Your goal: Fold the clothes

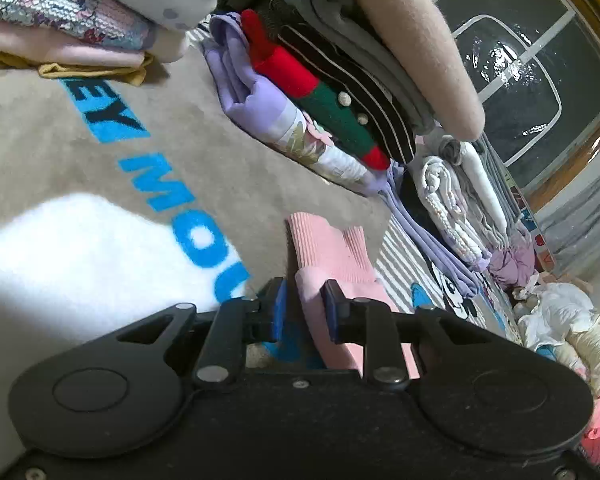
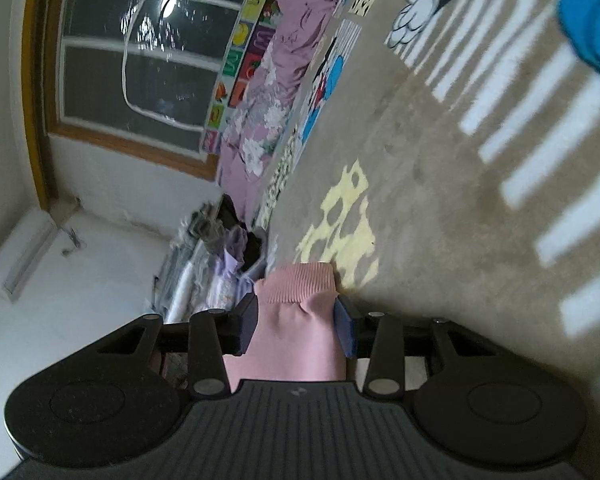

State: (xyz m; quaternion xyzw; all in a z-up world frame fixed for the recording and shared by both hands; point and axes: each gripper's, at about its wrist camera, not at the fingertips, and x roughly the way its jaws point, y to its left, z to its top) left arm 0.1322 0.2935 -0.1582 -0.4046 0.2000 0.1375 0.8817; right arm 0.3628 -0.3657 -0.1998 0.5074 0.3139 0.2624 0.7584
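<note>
A pink garment with ribbed cuffs lies on the grey printed rug in the left wrist view. One end of it runs between the blue pads of my left gripper. A dark gap shows beside the left pad, so the jaws stand slightly apart and do not pinch the cloth. In the right wrist view my right gripper is shut on the pink garment. The cloth bunches between the pads and its ribbed cuff sticks out past the fingertips, just above the rug.
A tall stack of folded clothes stands right behind the pink garment, a second stack at the upper left. White folded pieces and loose clothes lie to the right. A purple floral cloth lies below a window.
</note>
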